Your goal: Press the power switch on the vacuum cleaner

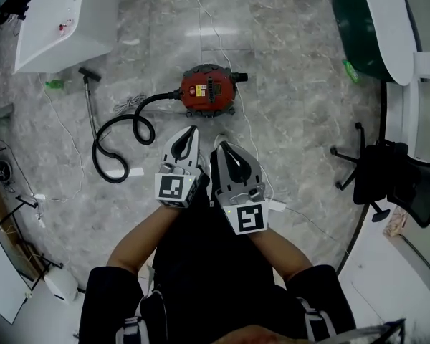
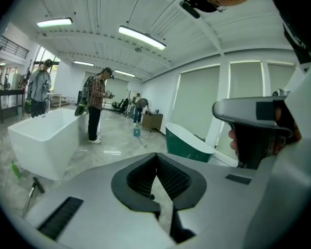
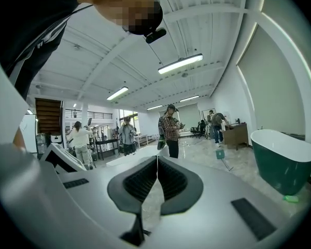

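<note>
1. The left gripper (image 1: 193,130) and the right gripper (image 1: 221,146) are being held with their jaws pressed together, and nothing is being gripped.
2. The red vacuum cleaner (image 1: 209,90) is being left untouched on the floor ahead.
3. Its switch is too small to be made out, so a wrong spot may be pressed.
4. The body may be pushed away, or the hose (image 1: 118,138) stepped on.

open floor (image 1: 301,120) before vacuum cleaner (image 1: 208,90), hose (image 1: 94,153) left
</note>
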### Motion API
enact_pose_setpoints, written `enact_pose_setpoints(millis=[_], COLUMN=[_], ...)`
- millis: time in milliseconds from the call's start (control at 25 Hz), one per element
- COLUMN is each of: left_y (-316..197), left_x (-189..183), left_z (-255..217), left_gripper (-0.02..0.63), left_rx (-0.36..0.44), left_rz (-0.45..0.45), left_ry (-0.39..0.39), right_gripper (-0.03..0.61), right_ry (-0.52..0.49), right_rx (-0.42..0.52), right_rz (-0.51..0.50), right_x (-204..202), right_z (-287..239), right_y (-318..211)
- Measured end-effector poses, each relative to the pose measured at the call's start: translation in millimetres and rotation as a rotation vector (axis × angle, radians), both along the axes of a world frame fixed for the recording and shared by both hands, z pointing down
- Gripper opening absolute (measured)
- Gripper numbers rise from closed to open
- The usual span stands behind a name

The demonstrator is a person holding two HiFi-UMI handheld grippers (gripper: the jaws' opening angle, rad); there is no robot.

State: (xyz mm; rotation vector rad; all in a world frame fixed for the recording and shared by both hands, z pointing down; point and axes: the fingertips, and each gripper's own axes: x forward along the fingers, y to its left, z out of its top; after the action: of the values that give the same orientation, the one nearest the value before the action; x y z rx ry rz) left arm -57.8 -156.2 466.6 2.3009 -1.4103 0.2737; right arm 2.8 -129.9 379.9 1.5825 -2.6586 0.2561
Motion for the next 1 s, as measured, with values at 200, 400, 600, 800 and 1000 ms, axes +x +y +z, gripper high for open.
enact_pose_setpoints(millis=[200, 400, 600, 800, 1000], left_y=[-19, -31, -44, -53, -62], left_x=[-9, -6, -18, -29, -43], left_z=[50, 99, 159, 214, 269], left_gripper=[0.018, 0.018, 0.018, 0.018, 0.018], left_rx=[-0.043, -0.147, -0.213, -0.191, -0.228], left_rz=[-0.027, -0.047, -0.025, 0.037, 0.066], left_ry=[-0.027, -0.024, -0.139, -0.282, -0.383], right_gripper=[0.02, 0.02, 0.02, 0.02, 0.02], right_ry=[-0.004, -0.049, -0.084, -0.104, -0.089], right_rx=[-0.013, -0.046, -0.077, -0.084, -0.093], right_rz=[0.006, 0.0, -0.008, -0.015, -0.067], right_x=[8, 12, 14, 17, 12], right_z=[20, 37, 63, 94, 114], right_y=[-26, -42, -54, -60, -60])
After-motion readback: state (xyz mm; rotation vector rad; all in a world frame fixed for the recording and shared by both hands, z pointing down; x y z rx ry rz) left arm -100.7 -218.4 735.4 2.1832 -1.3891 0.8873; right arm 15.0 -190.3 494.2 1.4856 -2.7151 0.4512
